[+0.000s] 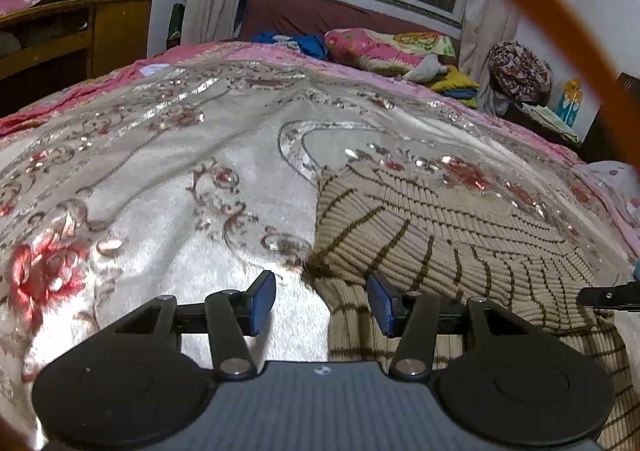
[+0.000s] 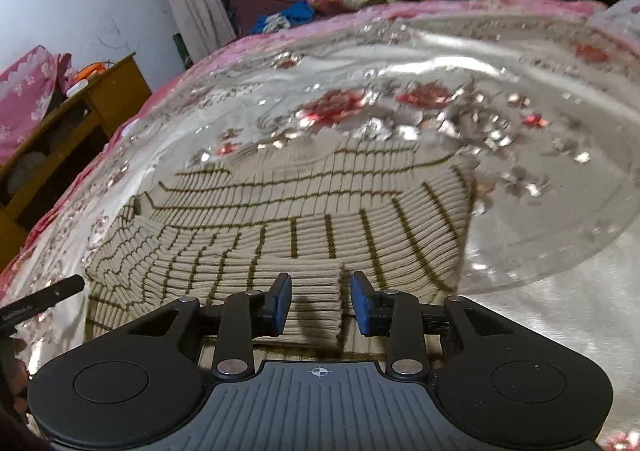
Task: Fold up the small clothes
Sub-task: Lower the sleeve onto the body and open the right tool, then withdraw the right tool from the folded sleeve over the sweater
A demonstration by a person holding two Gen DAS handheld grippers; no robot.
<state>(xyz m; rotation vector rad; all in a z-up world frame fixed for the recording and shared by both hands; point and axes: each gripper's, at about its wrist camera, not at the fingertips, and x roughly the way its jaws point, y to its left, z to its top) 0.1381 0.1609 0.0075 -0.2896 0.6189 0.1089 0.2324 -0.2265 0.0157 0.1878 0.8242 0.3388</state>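
Two grippers are held low over a bed (image 1: pixel 160 179) spread with a shiny floral blanket. A beige ribbed sweater (image 2: pixel 280 219) with dark grid lines is laid folded on it. The left gripper (image 1: pixel 321 301) is poised at the sweater's left edge, jaws apart. The right gripper (image 2: pixel 320 301) is set over a plain ribbed cuff, jaws apart around it. A wooden cabinet (image 1: pixel 80 39) is seen far left; pillows (image 1: pixel 376 47) are piled at the far end.
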